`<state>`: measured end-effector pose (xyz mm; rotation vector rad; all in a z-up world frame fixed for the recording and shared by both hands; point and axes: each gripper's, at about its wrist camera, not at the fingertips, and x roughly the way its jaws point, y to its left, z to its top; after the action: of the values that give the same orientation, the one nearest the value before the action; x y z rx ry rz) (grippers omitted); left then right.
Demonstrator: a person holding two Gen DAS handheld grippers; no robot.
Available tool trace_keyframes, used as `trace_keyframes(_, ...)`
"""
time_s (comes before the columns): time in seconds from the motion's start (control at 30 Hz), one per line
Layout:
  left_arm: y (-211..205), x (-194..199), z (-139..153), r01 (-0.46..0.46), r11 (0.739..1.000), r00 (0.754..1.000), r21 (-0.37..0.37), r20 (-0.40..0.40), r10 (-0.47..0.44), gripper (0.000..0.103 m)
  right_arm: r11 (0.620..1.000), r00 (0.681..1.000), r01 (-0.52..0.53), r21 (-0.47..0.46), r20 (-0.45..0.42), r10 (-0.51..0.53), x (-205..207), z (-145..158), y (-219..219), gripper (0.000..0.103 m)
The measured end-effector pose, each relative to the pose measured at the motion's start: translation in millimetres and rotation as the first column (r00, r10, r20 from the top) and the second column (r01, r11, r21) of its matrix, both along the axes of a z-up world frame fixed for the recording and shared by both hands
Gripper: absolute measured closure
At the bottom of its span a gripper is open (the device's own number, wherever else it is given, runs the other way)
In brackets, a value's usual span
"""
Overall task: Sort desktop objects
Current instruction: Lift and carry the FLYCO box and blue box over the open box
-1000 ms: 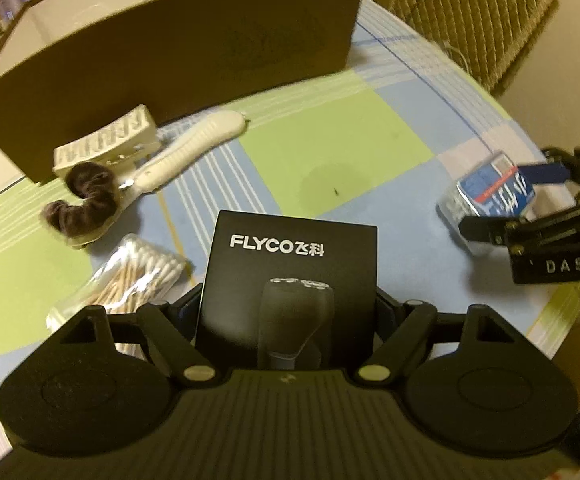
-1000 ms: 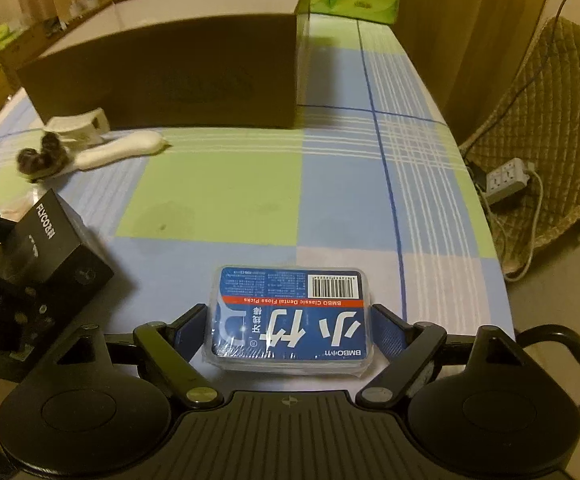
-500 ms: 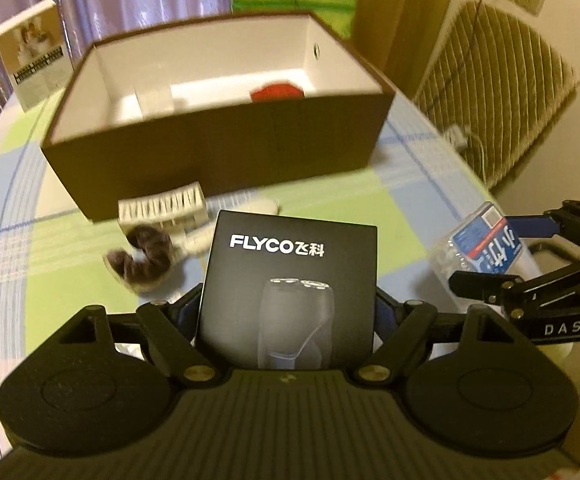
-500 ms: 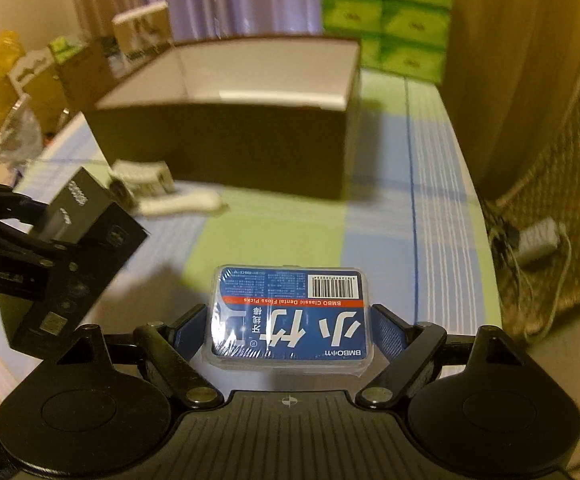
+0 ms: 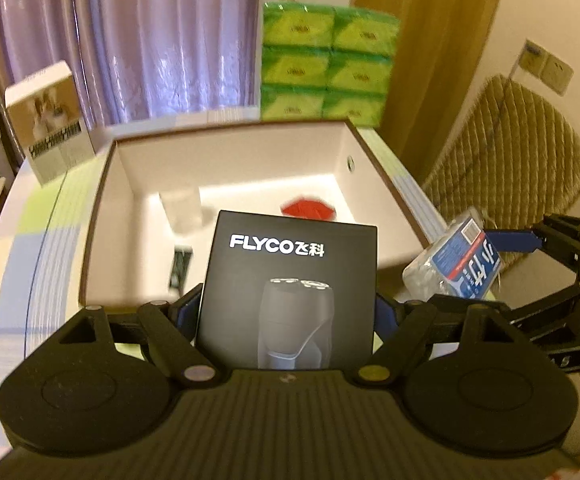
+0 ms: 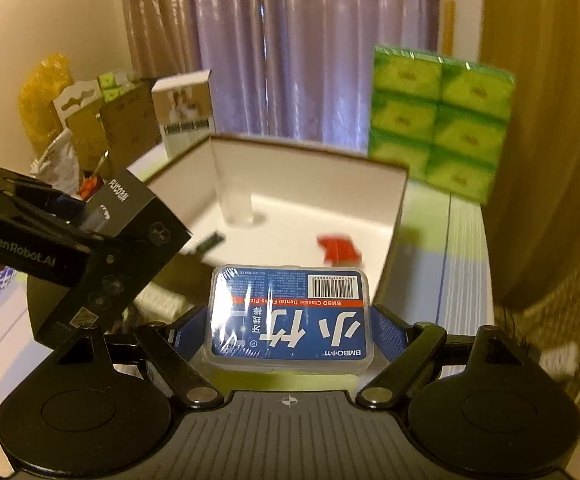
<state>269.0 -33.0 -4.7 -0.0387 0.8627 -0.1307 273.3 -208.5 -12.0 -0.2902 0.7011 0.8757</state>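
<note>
While the left gripper (image 5: pixel 288 312) clamps its jaws on the black FLYCO shaver carton (image 5: pixel 290 292) and the right gripper (image 6: pixel 290 332) pinches the blue floss-pick case (image 6: pixel 290 316), both hang above the open brown storage box (image 6: pixel 393 216); lowering and releasing inside seems next.

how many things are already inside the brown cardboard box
3 in the brown cardboard box: a clear plastic cup at the back left, a red packet at the back right, a small dark green item nearer. The held black FLYCO shaver box may hide more.
</note>
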Motion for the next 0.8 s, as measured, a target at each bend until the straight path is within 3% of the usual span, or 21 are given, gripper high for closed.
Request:
trace_keyframes(0.2,9.1,65.5,10.8,-0.020,1.000,1.000,0.001,-0.003,0.020,0.025,0.999,0.998,-0.043,-0.028,0.038,0.044,48.5,4.8,36.1,0.020)
trace_keyframes(0.4,13.1,117.6,-0.2,-0.061,0.998,0.998,0.017,-0.031,0.061,0.025,0.993,0.995,-0.078,-0.091,0.055,0.083,87.4,-4.7,63.1,0.020)
trace_keyframes(0.8,13.1,167.5,-41.7,-0.153,0.988,0.980,0.013,-0.124,0.153,0.025,0.957,0.970,-0.226,-0.184,0.044,0.237,128.3,-35.1,81.9,0.020)
